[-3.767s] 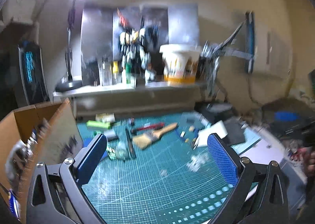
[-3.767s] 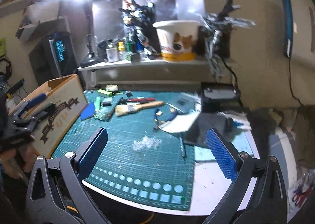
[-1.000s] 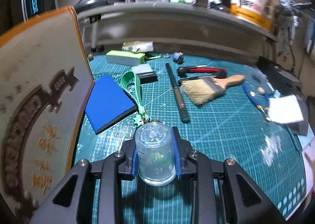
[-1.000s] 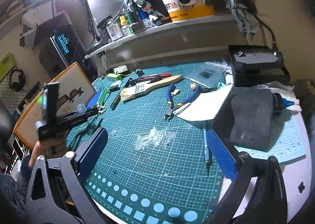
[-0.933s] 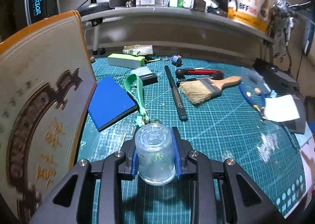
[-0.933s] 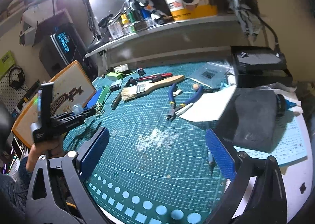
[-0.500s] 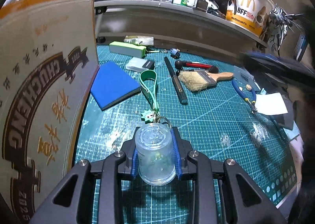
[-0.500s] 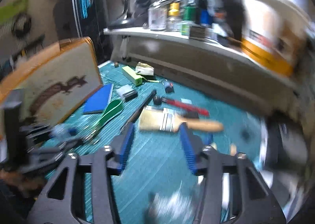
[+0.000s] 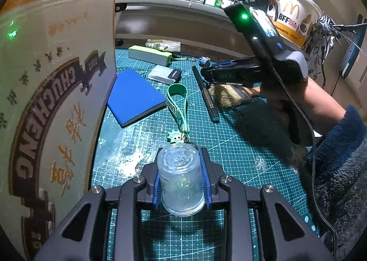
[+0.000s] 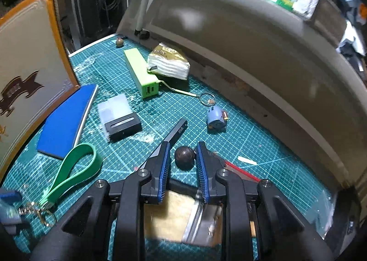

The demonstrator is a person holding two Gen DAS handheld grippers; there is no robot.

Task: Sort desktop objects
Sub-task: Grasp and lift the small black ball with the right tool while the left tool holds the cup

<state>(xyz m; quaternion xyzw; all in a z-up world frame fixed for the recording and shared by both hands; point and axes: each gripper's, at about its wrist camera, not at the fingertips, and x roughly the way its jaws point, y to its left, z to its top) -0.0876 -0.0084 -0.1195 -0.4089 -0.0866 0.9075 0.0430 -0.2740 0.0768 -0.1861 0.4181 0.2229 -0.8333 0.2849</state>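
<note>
A: Left view, left to right. Box stands at the left edge of the surface; only its printed outer wall shows, contents cannot be told. Blue pad lies just beside it.

B: Left hand-held gripper?

A: Closed tight on a clear jar, both pads pressed to its sides. Greenish bits inside the jar; too blurred to identify. A green strap runs from the jar's far side across the mat.

B: Further right?

A: Black pen, then a brush partly under the right hand-held gripper. On the shelf: bottles and a paper bucket; its contents not visible.

B: Right view?

A: Strap again at left, then a small case, green power bank, tissue pack, blue figure. The right hand-held gripper's jaws are partly open, narrow gap, gripping nothing. A dark ball sits between the fingertips; whether the pads touch it, I cannot tell. Brush bristles show below the jaws.
</note>
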